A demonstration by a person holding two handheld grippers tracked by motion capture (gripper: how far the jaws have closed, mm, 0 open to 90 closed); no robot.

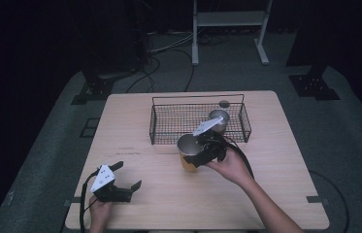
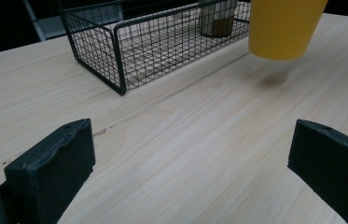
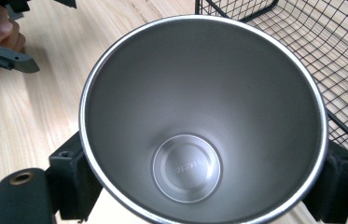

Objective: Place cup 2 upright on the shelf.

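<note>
A yellow cup [image 1: 187, 154] with a steel inside hangs a little above the table, just in front of the wire basket [image 1: 161, 127]. My right gripper [image 1: 199, 156] is shut on it, one jaw on each side of its body below the rim. The right gripper view looks straight down into the cup [image 3: 199, 116], with the right gripper [image 3: 206, 196] clamped around it. In the left gripper view the cup [image 2: 283, 28] floats over its shadow. My left gripper [image 1: 127, 175] rests at the table's near left, open, with bare wood between its jaws [image 2: 195, 163].
A steel-coloured second cup [image 1: 219, 120] stands upright in the basket's right part, seen as well in the left gripper view [image 2: 216, 18]. A small dark disc [image 1: 224, 104] lies behind the basket. The basket wall [image 3: 311, 37] is close to the held cup.
</note>
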